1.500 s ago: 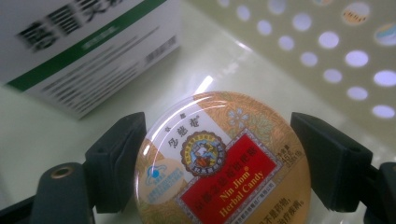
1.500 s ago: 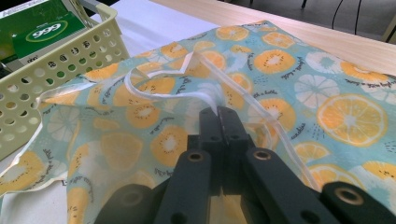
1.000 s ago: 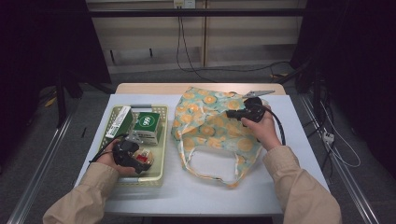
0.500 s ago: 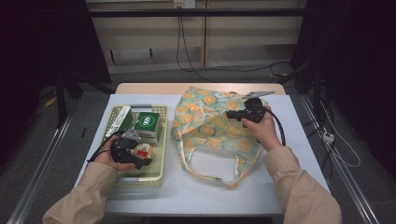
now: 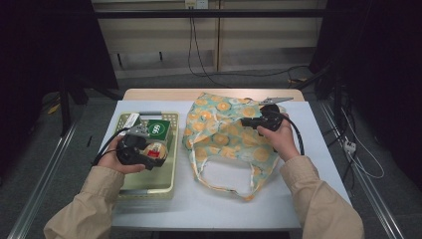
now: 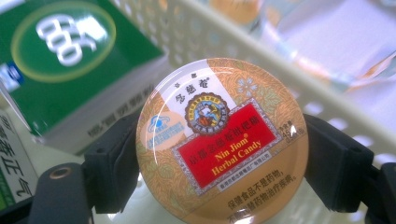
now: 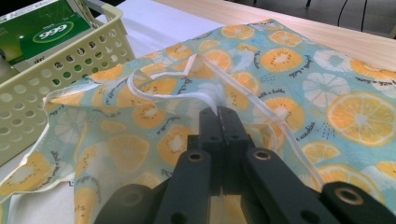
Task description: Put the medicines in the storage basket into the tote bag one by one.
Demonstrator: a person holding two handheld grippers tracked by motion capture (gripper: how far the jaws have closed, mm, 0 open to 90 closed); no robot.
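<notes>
The step in hand was packing: the left gripper (image 5: 149,155), jaws clamped on the rim of a round candy tin (image 6: 222,140), held it above the basket (image 5: 169,181) at the counter's left edge. The right gripper (image 7: 218,122), fully closed, pinched the bag (image 5: 224,134) at its opening, mid-counter. Next, carry the tin across to that opening. Since a second earlier, the jaws had closed on the tin and lifted it.
</notes>
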